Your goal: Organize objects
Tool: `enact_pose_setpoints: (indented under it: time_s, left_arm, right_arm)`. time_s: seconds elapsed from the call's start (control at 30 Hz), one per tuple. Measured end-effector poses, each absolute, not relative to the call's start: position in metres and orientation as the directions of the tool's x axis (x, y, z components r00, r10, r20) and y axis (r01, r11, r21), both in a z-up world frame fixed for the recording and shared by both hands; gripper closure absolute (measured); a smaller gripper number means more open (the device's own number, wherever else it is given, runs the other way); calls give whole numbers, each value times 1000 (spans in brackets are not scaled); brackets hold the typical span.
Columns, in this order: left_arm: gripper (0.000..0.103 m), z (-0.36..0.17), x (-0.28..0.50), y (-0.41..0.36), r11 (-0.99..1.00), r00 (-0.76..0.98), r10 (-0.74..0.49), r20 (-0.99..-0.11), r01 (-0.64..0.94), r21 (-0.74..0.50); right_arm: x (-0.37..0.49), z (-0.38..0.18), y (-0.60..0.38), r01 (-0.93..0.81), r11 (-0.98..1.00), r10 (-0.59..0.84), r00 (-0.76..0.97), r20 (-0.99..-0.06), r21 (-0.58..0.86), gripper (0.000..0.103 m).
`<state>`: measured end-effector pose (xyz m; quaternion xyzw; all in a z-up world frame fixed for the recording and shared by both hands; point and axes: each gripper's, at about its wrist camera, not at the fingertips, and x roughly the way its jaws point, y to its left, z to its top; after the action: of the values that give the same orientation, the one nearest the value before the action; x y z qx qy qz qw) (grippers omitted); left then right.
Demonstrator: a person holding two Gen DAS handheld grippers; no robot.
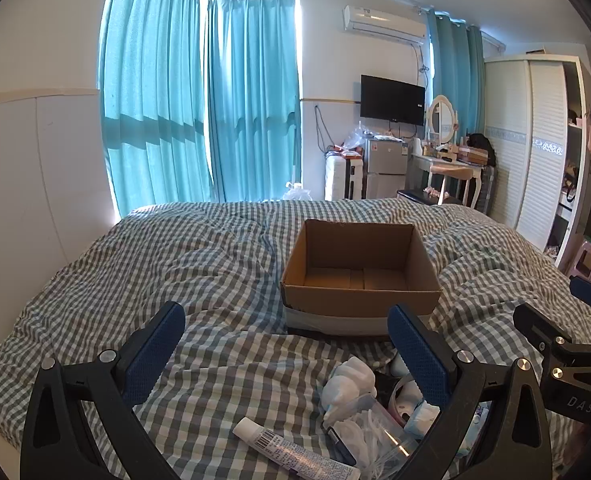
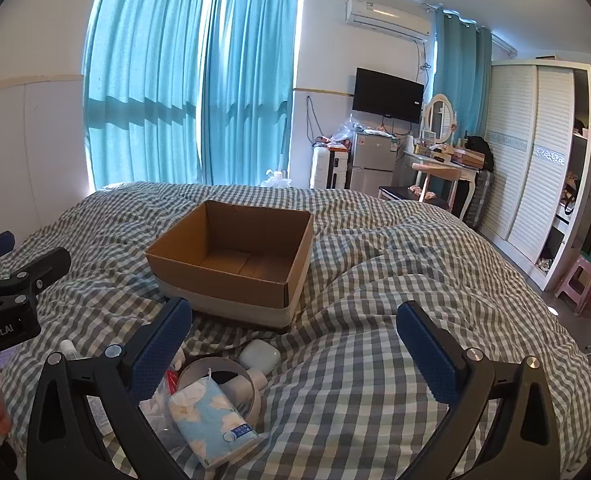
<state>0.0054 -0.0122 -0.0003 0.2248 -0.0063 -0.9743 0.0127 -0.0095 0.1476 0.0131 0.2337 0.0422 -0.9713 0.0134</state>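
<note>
An empty brown cardboard box [image 1: 361,276] [image 2: 235,256] sits open on the checked bed. In front of it lies a small heap: a white tube [image 1: 291,454], a white wad of tissue [image 1: 347,384], a clear bag of cotton swabs [image 1: 375,436], a blue floral tissue pack [image 2: 211,420], a tape roll [image 2: 219,380] and a white earbud case [image 2: 259,354]. My left gripper [image 1: 287,344] [image 2: 23,256] hovers open over the heap's left side. My right gripper [image 2: 295,344] [image 1: 563,308] hovers open just right of the heap. Neither holds anything.
The rumpled grey-and-white checked duvet [image 1: 135,264] covers the whole bed. Teal curtains [image 1: 251,100] hang behind it. A small fridge [image 2: 371,164], a dressing table [image 2: 439,168] and a white wardrobe [image 2: 535,160] stand at the right. A pink stool [image 2: 579,280] stands on the floor.
</note>
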Motion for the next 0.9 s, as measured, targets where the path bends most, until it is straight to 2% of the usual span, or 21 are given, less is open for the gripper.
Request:
enact_pose_setpoints:
  time_s: [0.9]
  left_arm:
    - [0, -1, 6, -10, -1000, -895, -26, -446, 17, 25]
  right_arm:
    - [-6, 13, 144, 67, -994, -22, -890, -454, -83, 0]
